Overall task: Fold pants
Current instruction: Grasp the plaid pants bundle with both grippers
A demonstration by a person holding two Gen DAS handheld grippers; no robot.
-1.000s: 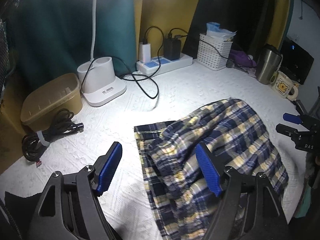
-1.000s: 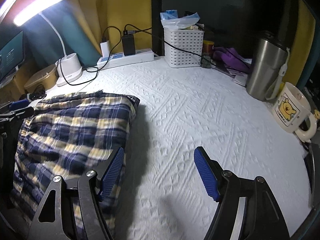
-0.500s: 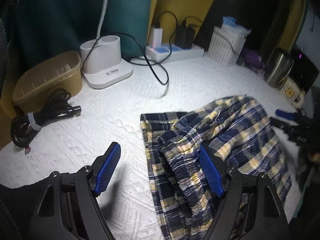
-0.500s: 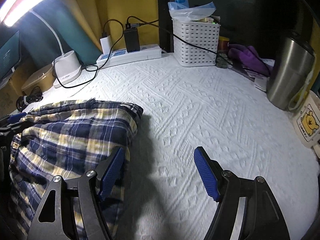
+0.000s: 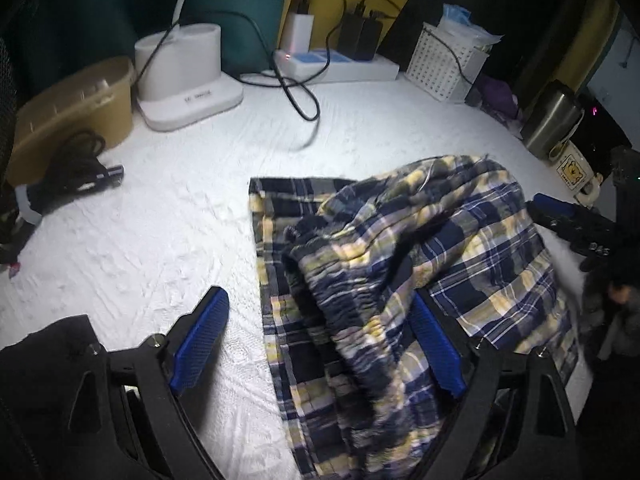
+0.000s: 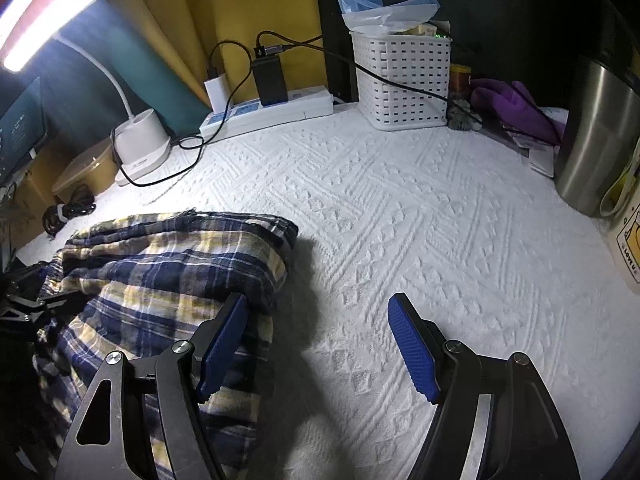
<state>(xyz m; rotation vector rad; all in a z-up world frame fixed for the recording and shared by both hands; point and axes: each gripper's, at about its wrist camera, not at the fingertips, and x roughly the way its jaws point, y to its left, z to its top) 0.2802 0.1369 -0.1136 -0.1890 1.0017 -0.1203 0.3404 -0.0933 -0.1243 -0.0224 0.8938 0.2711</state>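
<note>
The blue, yellow and white plaid pants (image 5: pixel 400 264) lie bunched in a loose pile on the white textured cloth (image 5: pixel 160 216); they also show in the right wrist view (image 6: pixel 160 280). My left gripper (image 5: pixel 320 340) is open, low over the pants' left edge, its right finger partly covered by the rumpled waistband. My right gripper (image 6: pixel 316 344) is open and empty, its left finger beside the pants' right edge; it also shows at the far right of the left wrist view (image 5: pixel 560 216).
At the back stand a white lamp base (image 5: pixel 184 76), a power strip with chargers (image 5: pixel 336 64), a white basket (image 6: pixel 400 80) and a tan box (image 5: pixel 72 108). A steel tumbler (image 6: pixel 600 136) and a mug (image 5: pixel 572 168) stand at the right. A black cable bundle (image 5: pixel 72 172) lies at the left.
My left gripper has moved forward and lower toward the pants, and the waistband now bunches against its right finger. My right gripper has also moved forward along the pants' right edge.
</note>
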